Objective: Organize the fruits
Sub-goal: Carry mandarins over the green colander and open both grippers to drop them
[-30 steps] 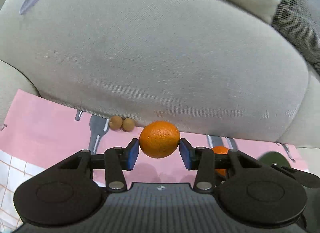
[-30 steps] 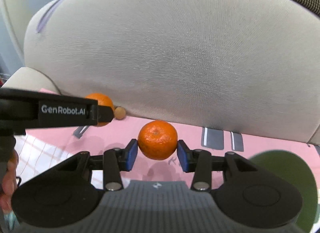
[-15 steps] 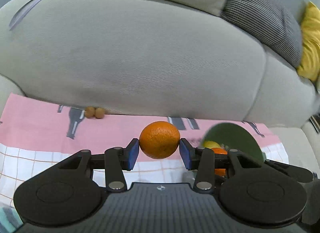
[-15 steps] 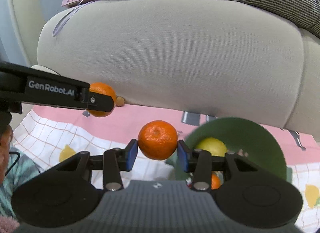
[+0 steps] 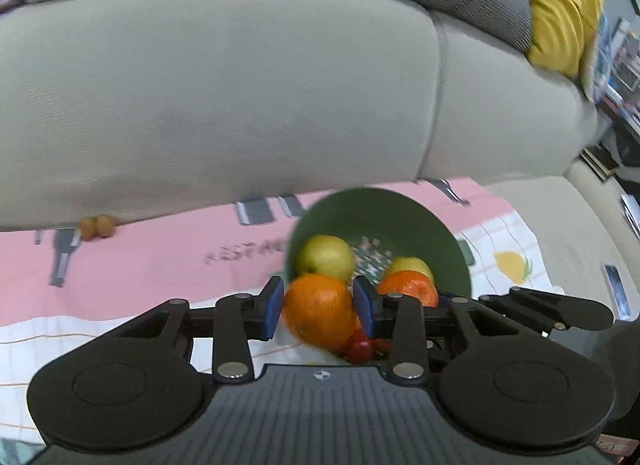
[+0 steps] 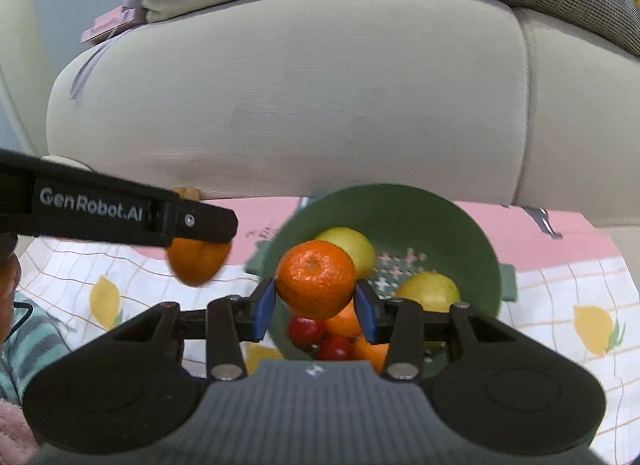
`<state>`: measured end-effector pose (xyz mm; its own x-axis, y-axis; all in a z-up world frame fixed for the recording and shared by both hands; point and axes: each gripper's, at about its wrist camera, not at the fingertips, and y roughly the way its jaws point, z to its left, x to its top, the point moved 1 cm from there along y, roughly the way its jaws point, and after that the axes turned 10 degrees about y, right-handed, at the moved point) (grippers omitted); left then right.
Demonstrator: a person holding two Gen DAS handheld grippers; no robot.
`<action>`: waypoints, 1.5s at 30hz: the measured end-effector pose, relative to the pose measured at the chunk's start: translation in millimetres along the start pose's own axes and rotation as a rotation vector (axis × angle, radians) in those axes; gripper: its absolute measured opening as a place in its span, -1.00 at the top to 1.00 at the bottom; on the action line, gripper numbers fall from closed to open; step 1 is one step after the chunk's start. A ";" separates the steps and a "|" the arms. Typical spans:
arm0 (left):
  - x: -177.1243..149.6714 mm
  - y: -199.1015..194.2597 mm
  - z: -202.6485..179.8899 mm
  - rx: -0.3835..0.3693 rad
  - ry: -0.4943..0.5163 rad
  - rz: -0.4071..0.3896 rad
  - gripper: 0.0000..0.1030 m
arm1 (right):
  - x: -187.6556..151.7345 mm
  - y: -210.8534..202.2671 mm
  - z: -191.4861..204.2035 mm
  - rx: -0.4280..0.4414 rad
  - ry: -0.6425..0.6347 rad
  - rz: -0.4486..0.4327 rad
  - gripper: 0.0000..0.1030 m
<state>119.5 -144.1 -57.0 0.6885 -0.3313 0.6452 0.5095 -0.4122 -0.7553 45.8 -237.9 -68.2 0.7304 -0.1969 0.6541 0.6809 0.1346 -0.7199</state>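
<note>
Left wrist view: left tool (image 5: 318, 313) closing on orange (image 5: 318, 311); green bowl (image 5: 400, 209) now centre frame. Right tool (image 6: 315, 307) grips mandarin (image 6: 315, 283); drop-off looks imminent.

Both wrist cams are looking forward-down along their tongs, close over the green bowl (image 5: 404, 221) (image 6: 444, 221), facing the sofa (image 5: 224, 105) (image 6: 288, 97); both are sharing bowl, sofa, pink cloth (image 5: 160, 261) (image 6: 560, 233).

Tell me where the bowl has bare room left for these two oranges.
The green bowl has bare floor toward its far side, between the two yellow fruits and the far rim. The near side is crowded with red fruits and orange ones. The cloth right of the bowl is bare.
</note>
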 end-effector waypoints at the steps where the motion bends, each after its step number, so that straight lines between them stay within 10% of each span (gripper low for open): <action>1: 1.2 5.0 -2.8 -0.009 0.006 0.009 0.47 | -0.1 1.1 -4.3 -0.003 0.007 0.003 0.22; 3: 4.8 15.2 -8.6 -0.016 0.025 0.023 0.89 | -0.6 4.0 -13.0 -0.011 0.010 0.010 0.22; 34: -11.8 43.5 -2.3 -0.102 0.033 0.136 0.78 | -2.5 29.9 -93.4 0.053 0.169 0.138 0.21; 45: -11.5 36.8 12.2 -0.071 0.003 0.122 0.70 | 25.1 62.9 -60.7 0.087 -0.092 0.122 0.21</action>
<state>136.7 -145.1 -93.7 0.7419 -0.3849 0.5491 0.3838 -0.4278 -0.8184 103.7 -293.4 -111.2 0.8072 -0.0847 0.5842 0.5859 0.2362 -0.7752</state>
